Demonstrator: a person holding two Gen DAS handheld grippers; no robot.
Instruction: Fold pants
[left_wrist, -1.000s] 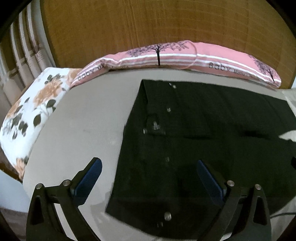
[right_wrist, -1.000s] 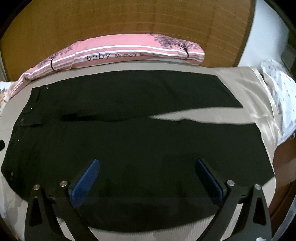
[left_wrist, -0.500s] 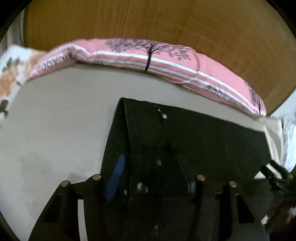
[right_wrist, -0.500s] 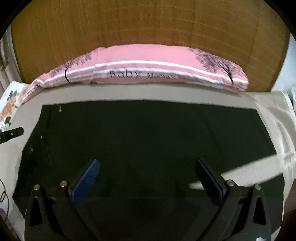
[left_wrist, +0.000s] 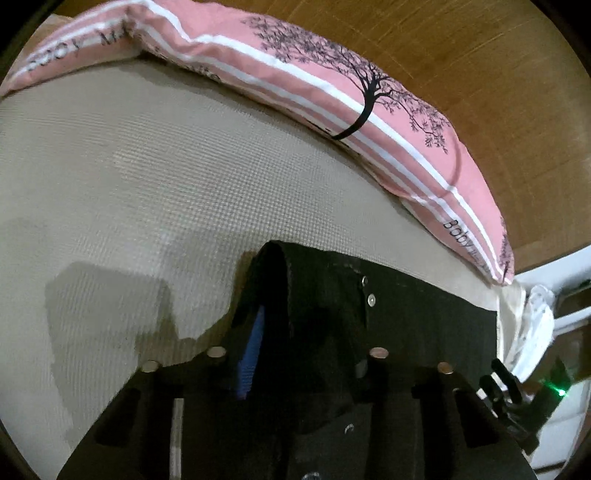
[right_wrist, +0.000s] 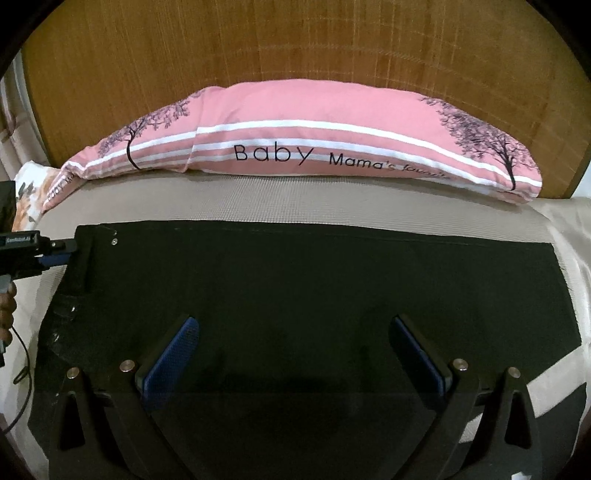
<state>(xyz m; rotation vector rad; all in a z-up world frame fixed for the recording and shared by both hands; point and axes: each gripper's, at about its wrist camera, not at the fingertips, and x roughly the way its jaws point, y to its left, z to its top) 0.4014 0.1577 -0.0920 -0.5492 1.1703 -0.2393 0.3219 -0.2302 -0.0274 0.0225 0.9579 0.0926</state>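
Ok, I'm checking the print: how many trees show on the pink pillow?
2: one tree near the pink pillow's left end, another near its right end; the back may hide more.

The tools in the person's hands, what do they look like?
The right tool is black, with two flat fingers lined with bumpy blue pads and round silver bolts near the base. The left tool looks the same: black with a blue pad, and small white lettering on its side. A thin black cable hangs below it. No sleeve shows.
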